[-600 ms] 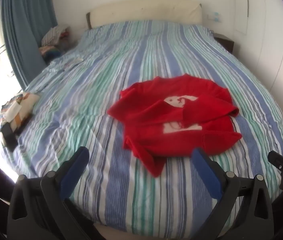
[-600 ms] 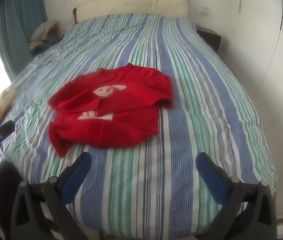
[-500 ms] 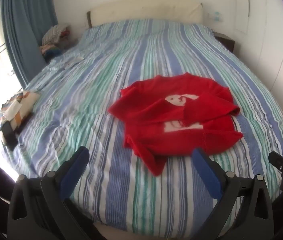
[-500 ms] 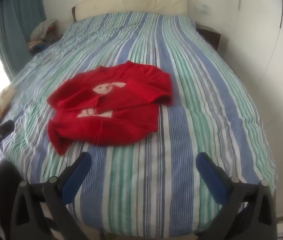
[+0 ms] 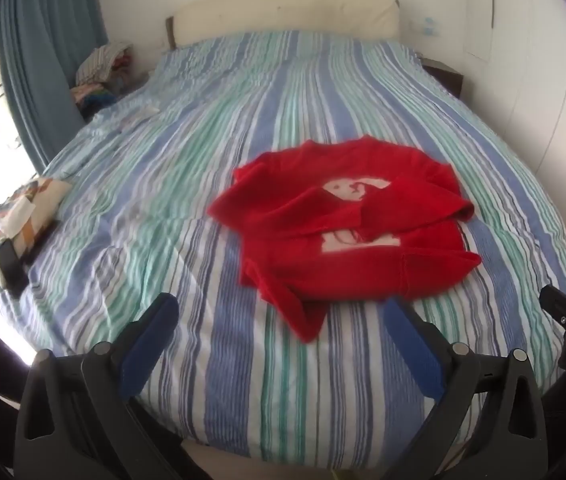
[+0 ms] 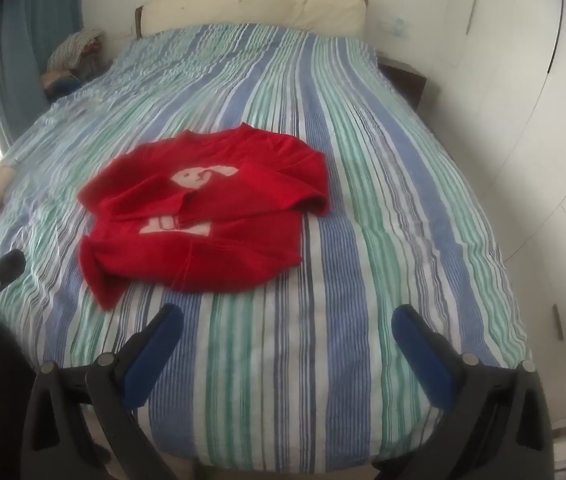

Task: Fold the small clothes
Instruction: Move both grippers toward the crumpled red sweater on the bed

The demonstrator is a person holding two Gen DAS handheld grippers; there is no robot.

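Observation:
A small red sweater [image 5: 347, 224] with a pale print lies crumpled on the striped bedspread [image 5: 211, 160], its sleeves folded loosely across the front. My left gripper [image 5: 281, 312] hangs open over the bed's near edge, just short of the sweater's lower sleeve. In the right wrist view the same red sweater [image 6: 203, 212] sits left of centre on the bedspread [image 6: 363, 240]. My right gripper [image 6: 289, 324] is open above bare stripes, below and to the right of the garment. Neither gripper holds anything.
A patterned cloth bundle [image 5: 23, 216] rests at the bed's left edge. A pile of clothes [image 5: 99, 72] sits by the blue curtain [image 5: 43, 48]. White wardrobe doors [image 6: 543, 160] line the right side, and a pale headboard [image 5: 283, 12] stands at the far end.
Both views have shifted slightly: the sweater sits a little lower and nearer in each frame. Both grippers stay wide open and the sweater lies untouched.

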